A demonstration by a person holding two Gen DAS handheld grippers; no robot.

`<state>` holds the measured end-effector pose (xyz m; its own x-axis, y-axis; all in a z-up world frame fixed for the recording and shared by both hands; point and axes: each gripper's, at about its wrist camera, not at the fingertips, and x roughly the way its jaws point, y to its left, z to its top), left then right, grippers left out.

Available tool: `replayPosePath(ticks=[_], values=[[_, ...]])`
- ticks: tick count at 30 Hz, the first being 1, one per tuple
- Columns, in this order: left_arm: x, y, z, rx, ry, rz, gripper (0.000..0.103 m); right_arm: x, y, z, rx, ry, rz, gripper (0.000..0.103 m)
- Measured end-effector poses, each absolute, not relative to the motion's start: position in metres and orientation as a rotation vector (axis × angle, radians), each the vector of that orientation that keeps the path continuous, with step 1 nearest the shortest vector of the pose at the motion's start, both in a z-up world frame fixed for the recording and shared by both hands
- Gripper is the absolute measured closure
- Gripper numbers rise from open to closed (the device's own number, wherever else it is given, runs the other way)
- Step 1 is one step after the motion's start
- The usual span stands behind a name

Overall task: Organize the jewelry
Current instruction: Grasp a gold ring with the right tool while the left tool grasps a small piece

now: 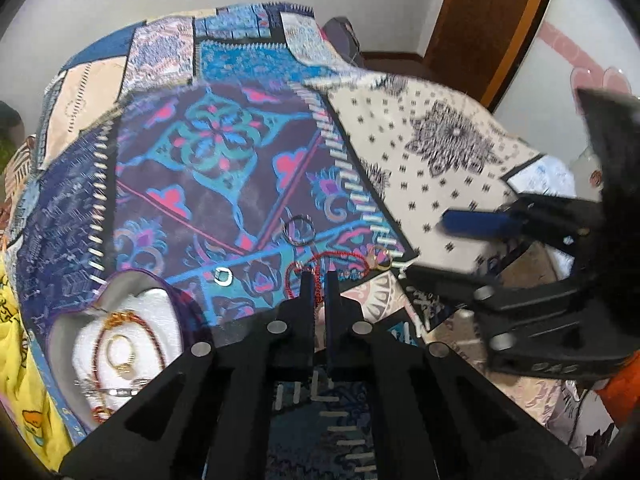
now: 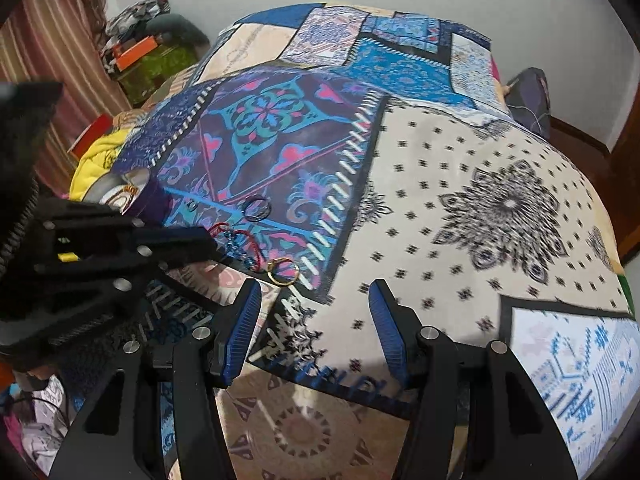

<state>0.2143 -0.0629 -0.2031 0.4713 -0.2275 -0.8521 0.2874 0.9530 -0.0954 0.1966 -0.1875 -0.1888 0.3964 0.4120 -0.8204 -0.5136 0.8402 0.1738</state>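
My left gripper (image 1: 319,285) is nearly shut on the red beaded bracelet (image 1: 320,266), which lies on the patchwork bedspread; the bracelet also shows in the right wrist view (image 2: 240,246). A gold ring (image 1: 379,259) (image 2: 283,271) lies just right of it. A dark ring (image 1: 298,230) (image 2: 256,207) and a small silver ring (image 1: 223,275) lie nearby. A purple heart-shaped box (image 1: 120,344) (image 2: 128,194) at the left holds several bangles and chains on white padding. My right gripper (image 2: 314,300) is open and empty, hovering right of the gold ring.
The patchwork bedspread (image 1: 440,140) covers the whole work surface. A yellow cloth (image 1: 16,352) lies at the left edge. A wooden door (image 1: 488,20) stands behind the bed. Clutter and a striped curtain (image 2: 48,40) are at the far left.
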Motion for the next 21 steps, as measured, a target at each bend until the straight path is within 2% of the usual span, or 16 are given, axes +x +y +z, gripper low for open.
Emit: replayPosePath(ticks=[4, 8, 12, 13, 14, 15, 21], values=[[0.210, -0.058, -0.185, 0.054, 0.983, -0.317, 0.101, 0.202, -0.178, -0.192, -0.125, 1.019, 0.615, 0.052], [0.208, -0.051, -0.169, 0.036, 0.943, -0.317, 0.101, 0.209, -0.172, -0.200, -0.136, 1.044, 0.603, 0.065], [0.206, -0.046, -0.156, 0.024, 0.913, -0.321, 0.101, 0.209, -0.168, -0.202, -0.135, 1.045, 0.604, 0.066], [0.205, -0.046, -0.155, 0.022, 0.909, -0.323, 0.101, 0.209, -0.167, -0.203, -0.132, 1.044, 0.606, 0.069], [0.204, -0.046, -0.153, 0.021, 0.903, -0.323, 0.101, 0.209, -0.166, -0.204, -0.134, 1.042, 0.608, 0.079], [0.204, -0.045, -0.151, 0.019, 0.897, -0.323, 0.101, 0.209, -0.165, -0.204, -0.137, 1.038, 0.606, 0.084], [0.201, -0.045, -0.142, 0.005, 0.870, -0.332, 0.101, 0.211, -0.166, -0.202, -0.117, 1.035, 0.596, 0.085]])
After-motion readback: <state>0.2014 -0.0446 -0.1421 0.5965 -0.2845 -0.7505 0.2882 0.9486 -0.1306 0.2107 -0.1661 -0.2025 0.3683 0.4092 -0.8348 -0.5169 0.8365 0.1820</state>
